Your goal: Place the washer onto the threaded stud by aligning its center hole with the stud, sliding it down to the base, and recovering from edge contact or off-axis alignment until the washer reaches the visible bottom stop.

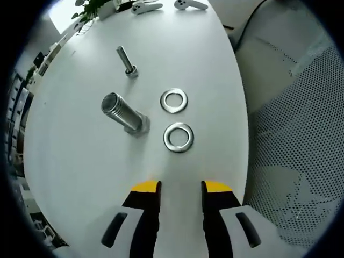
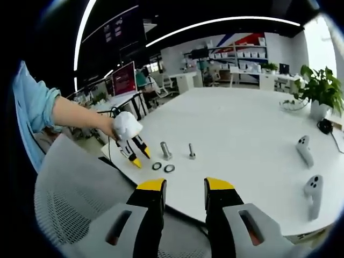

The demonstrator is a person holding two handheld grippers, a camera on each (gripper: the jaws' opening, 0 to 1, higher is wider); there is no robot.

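Left gripper view, left to right: large threaded stud [image 1: 122, 112] upright on white surface [image 1: 75, 156], left of centre. Smaller bolt [image 1: 126, 61] standing above it, toward upper frame. Two washers lying flat to right of stud: far washer [image 1: 174, 100] mid-frame, near washer [image 1: 178, 137] just below it, apart from each other and from stud. Left tool [image 1: 181, 186] at bottom centre, yellow-tipped jaws spread apart, nothing between them, hovering short of near washer. Mesh chair back [image 1: 293, 150] along right side. Two white controllers [image 1: 191, 4] at top edge.

Right gripper view, left to right: person's sleeve [image 2: 32, 110] and forearm at left, left tool [image 2: 141, 157] held above surface edge [image 2: 226, 129], its jaws parted, empty. Washers [image 2: 163, 167], stud [image 2: 165, 151] and bolt [image 2: 191, 151] just right of it. Right tool [image 2: 184, 185] at bottom centre, jaws apart, holding nothing. Potted plant [image 2: 321, 91] upper right.
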